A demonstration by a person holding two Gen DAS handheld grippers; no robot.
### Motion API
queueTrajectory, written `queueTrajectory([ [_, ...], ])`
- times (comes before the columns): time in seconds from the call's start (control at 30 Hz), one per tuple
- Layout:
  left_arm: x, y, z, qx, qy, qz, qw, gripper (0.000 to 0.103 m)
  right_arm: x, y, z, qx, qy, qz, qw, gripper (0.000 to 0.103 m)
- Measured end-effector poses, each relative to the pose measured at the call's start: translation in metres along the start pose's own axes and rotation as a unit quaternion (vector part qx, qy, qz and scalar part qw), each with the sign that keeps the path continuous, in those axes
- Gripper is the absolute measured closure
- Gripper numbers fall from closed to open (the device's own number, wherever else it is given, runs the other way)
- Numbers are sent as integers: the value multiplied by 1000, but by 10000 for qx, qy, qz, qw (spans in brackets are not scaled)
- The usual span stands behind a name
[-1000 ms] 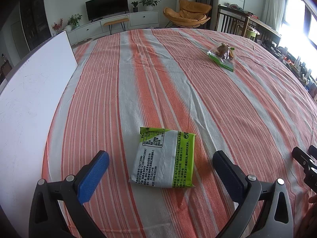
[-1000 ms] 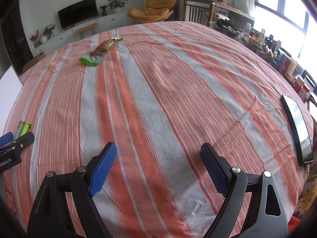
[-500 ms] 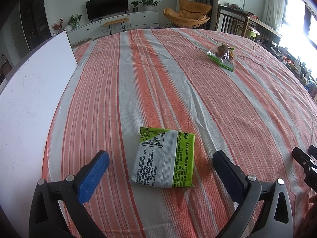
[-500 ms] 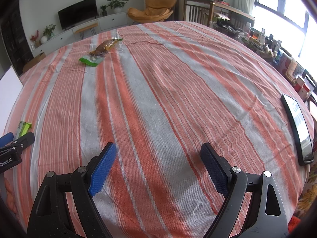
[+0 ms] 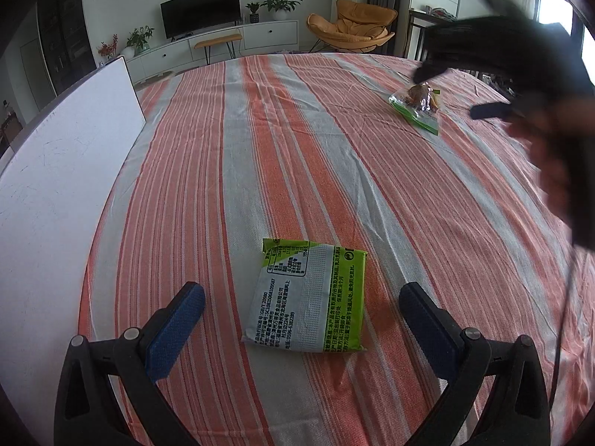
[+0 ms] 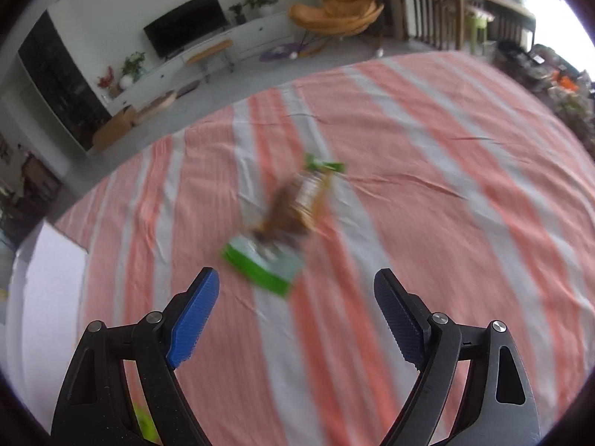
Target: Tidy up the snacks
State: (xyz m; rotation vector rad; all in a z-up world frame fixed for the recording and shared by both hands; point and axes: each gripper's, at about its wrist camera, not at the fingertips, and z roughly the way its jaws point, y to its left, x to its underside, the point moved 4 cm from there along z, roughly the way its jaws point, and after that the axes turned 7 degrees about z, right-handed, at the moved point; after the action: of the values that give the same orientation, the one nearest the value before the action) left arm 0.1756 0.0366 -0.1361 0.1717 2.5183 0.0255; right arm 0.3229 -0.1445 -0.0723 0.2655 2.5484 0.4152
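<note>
Jaws of the right gripper (image 6: 295, 293) are gaping over the clear snack bag (image 6: 284, 223) at twelve o'clock; centring them before squeezing looks wise. Left gripper (image 5: 301, 314), also spread, is straddling the green packet (image 5: 308, 297) on the striped cloth (image 5: 260, 148).

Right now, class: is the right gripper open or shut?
Open. The right gripper shows its blue pads spread wide, nothing between them, with the clear snack bag lying ahead on the striped cloth.
</note>
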Motion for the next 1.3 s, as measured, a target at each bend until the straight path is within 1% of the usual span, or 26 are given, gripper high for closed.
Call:
queueTrajectory([
  [0.07, 0, 0, 0, 5, -1, -3, 10000, 0, -12, 9, 28, 204, 144, 168, 9995, 16],
  [0.1, 0, 0, 0, 7, -1, -2, 10000, 0, -16, 12, 44, 322, 228, 268, 9989, 13],
  [0.13, 0, 1, 0, 8, -1, -2, 10000, 0, -18, 15, 55, 450, 199, 280, 9984, 13],
  [0.17, 0, 0, 0, 8, -1, -2, 10000, 0, -21, 21, 56, 675, -89, 106, 9976, 13],
  [0.2, 0, 0, 0, 8, -1, -3, 10000, 0, -21, 25, 65, 891, -28, -45, 9960, 14],
  [0.23, 0, 0, 0, 8, -3, -4, 10000, 0, -17, 33, 71, 1170, -96, -480, 9919, 14],
  [0.27, 0, 0, 0, 7, -2, -2, 10000, 0, -15, 40, 71, 1219, -226, -791, 9891, 20],
  [0.33, -1, 0, 0, 7, -1, -3, 10000, 0, -13, 44, 69, 1032, -116, -955, 9900, 31],
  [0.37, -1, 0, 0, 6, -2, -4, 10000, 0, -12, 46, 66, 977, -50, -1081, 9893, 40],
  [0.4, -1, 0, 0, 6, -1, -4, 10000, 0, -10, 48, 64, 930, 31, -1198, 9884, 45],
  [0.5, -1, 0, 0, 8, -1, -5, 10000, 0, 2, 46, 54, 821, 155, -1385, 9868, 48],
  [0.6, -1, 0, 1, 9, -1, -5, 10000, 0, 26, 34, 34, 710, 129, -1426, 9871, 52],
  [0.77, -1, 0, 1, 11, 1, -6, 10000, 0, 83, 6, -8, 472, 110, -1728, 9838, 52],
  [0.87, -1, 0, 1, 10, 1, -6, 10000, 0, 125, -15, -41, 494, 38, -1692, 9843, 53],
  [0.97, -1, 0, 1, 11, 1, -6, 10000, 0, 154, -33, -64, 543, -118, -1470, 9876, 53],
  [1.03, -1, 0, 1, 13, 1, -7, 10000, 0, 174, -42, -78, 599, -248, -1336, 9889, 53],
  [1.1, -1, 0, 1, 15, 4, -8, 10000, 0, 186, -46, -88, 603, -386, -1274, 9893, 52],
  [1.13, -1, 0, 1, 18, 3, -10, 10000, 0, 189, -49, -88, 612, -435, -1232, 9895, 48],
  [1.2, 0, 0, 1, 23, 1, -12, 10000, 0, 187, -52, -88, 605, -454, -1139, 9906, 28],
  [1.27, 0, 0, 1, 25, 1, -13, 10000, 0, 183, -51, -83, 613, -454, -1111, 9909, 22],
  [1.3, 0, 0, 1, 26, 0, -14, 10000, 0, 183, -49, -81, 725, -446, -1189, 9892, 20],
])
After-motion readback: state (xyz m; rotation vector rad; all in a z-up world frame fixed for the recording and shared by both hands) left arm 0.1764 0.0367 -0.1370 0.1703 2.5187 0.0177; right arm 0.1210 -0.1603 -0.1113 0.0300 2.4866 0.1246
